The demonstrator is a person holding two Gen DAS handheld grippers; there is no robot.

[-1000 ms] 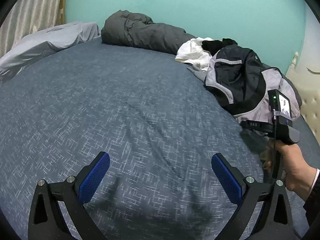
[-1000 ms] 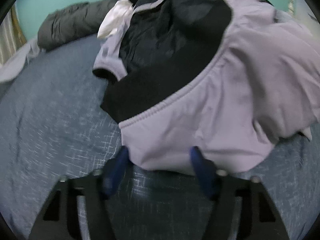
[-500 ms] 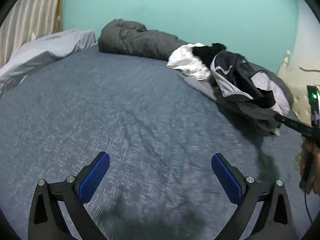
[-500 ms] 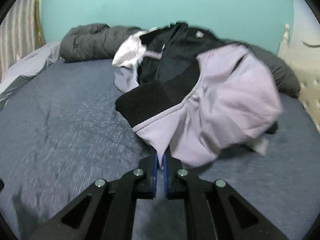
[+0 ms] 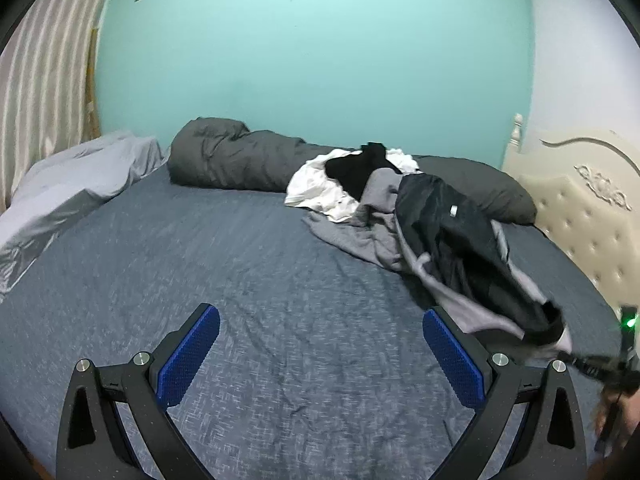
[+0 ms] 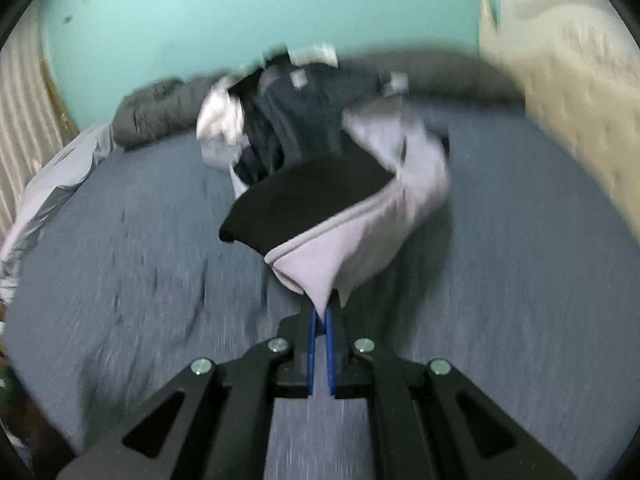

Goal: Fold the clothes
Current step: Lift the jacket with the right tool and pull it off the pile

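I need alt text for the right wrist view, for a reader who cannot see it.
The right gripper is shut on the hem of a lilac and black jacket, stretched toward the camera from a clothes pile on a blue bed. The view is blurred.

Clothes pile [image 5: 360, 188] lies ahead-right of the left gripper [image 5: 320, 356], on the bed [image 5: 200, 264]. Rolled duvet [image 5: 232, 164] behind it, along the wall. Pillow [image 5: 72, 188] far left. Headboard [image 5: 580, 200] far right. Jacket [image 6: 340, 208] stretches from the pile back to the right gripper [image 6: 320, 320], w/ its hem between the pads.
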